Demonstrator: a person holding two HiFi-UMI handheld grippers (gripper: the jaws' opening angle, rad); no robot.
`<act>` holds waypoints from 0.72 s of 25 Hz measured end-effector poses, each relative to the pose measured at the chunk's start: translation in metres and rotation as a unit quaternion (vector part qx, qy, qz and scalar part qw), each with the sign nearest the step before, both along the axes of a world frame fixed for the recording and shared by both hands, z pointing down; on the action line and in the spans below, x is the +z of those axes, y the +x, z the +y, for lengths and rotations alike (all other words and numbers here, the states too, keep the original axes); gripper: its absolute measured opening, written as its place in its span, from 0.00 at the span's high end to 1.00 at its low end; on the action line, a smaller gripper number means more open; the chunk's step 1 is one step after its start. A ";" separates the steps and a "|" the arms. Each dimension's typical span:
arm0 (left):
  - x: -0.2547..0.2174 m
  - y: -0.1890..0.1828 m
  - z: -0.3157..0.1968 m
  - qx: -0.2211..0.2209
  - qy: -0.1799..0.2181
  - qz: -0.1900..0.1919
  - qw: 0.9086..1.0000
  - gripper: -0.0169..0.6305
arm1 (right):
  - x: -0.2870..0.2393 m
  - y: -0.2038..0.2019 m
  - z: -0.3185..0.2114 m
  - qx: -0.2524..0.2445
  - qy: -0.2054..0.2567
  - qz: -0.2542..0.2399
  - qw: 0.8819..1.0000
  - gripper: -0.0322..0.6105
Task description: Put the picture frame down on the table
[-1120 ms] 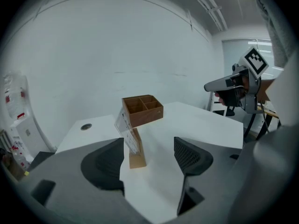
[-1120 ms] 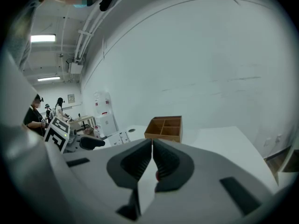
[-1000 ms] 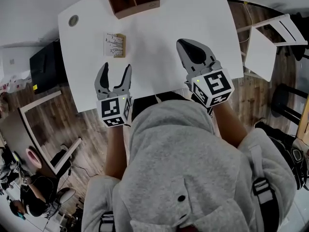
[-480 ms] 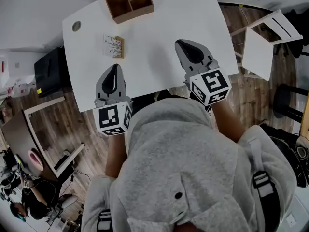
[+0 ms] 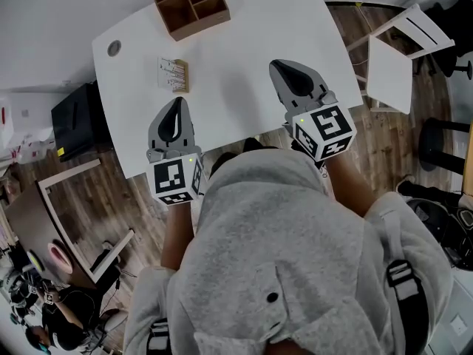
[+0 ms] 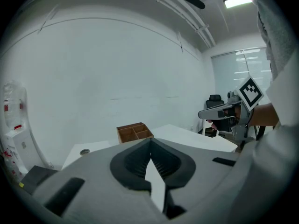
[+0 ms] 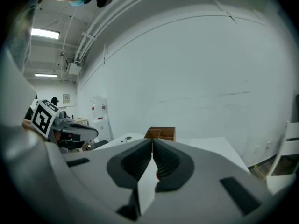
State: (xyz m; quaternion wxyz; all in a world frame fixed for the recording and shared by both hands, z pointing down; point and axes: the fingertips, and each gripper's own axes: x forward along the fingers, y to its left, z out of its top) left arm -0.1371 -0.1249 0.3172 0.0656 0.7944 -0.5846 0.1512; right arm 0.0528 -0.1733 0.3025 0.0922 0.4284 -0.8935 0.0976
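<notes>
Picture frame [image 5: 174,74] sits on the white table [image 5: 244,43], just on the person's side of the wooden divider box [image 5: 191,6] (its print is too small to read). Left gripper [image 5: 177,106] and right gripper [image 5: 281,68], nearer the person than the box, are both closed and empty.

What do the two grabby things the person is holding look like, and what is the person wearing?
Both are pointy grey plastic tongs with black ribbed pads inside: the left tongs and the right tongs. At the back of each sits a white marker cube printed with black squares, next to a small green light. The person wears a grey hooded top with dark straps.
</notes>
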 end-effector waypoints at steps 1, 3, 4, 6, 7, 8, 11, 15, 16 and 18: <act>-0.002 -0.002 0.004 0.000 0.000 0.002 1.000 0.94 | 0.000 -0.002 0.004 0.001 -0.003 0.000 1.000 0.91; -0.006 -0.008 0.012 0.001 0.000 0.000 1.000 0.94 | -0.002 -0.007 0.013 0.003 -0.009 0.001 1.000 0.91; -0.008 -0.010 0.015 0.002 0.000 -0.001 1.000 0.94 | -0.004 -0.009 0.017 0.004 -0.010 0.002 1.000 0.91; -0.010 -0.015 0.025 0.003 -0.001 -0.001 1.000 0.94 | -0.006 -0.014 0.027 0.006 -0.012 0.003 1.000 0.91; -0.011 -0.018 0.031 0.003 -0.001 0.000 1.000 0.94 | -0.007 -0.016 0.032 0.007 -0.014 0.002 1.000 0.91; -0.011 -0.020 0.037 0.002 -0.001 -0.001 1.000 0.94 | -0.008 -0.018 0.037 0.006 -0.015 0.002 1.000 0.91; -0.011 -0.025 0.053 -0.001 -0.002 0.000 1.000 0.94 | -0.009 -0.023 0.050 0.005 -0.015 0.006 1.000 0.91; -0.007 -0.032 0.071 -0.010 -0.005 0.002 1.000 0.94 | -0.007 -0.029 0.066 0.005 -0.014 0.014 1.000 0.91; -0.006 -0.034 0.075 -0.013 -0.004 0.000 1.000 0.94 | -0.007 -0.031 0.069 0.004 -0.012 0.015 1.000 0.91; -0.005 -0.037 0.084 -0.018 -0.004 0.001 1.000 0.94 | -0.006 -0.032 0.077 0.006 -0.009 0.015 1.000 0.91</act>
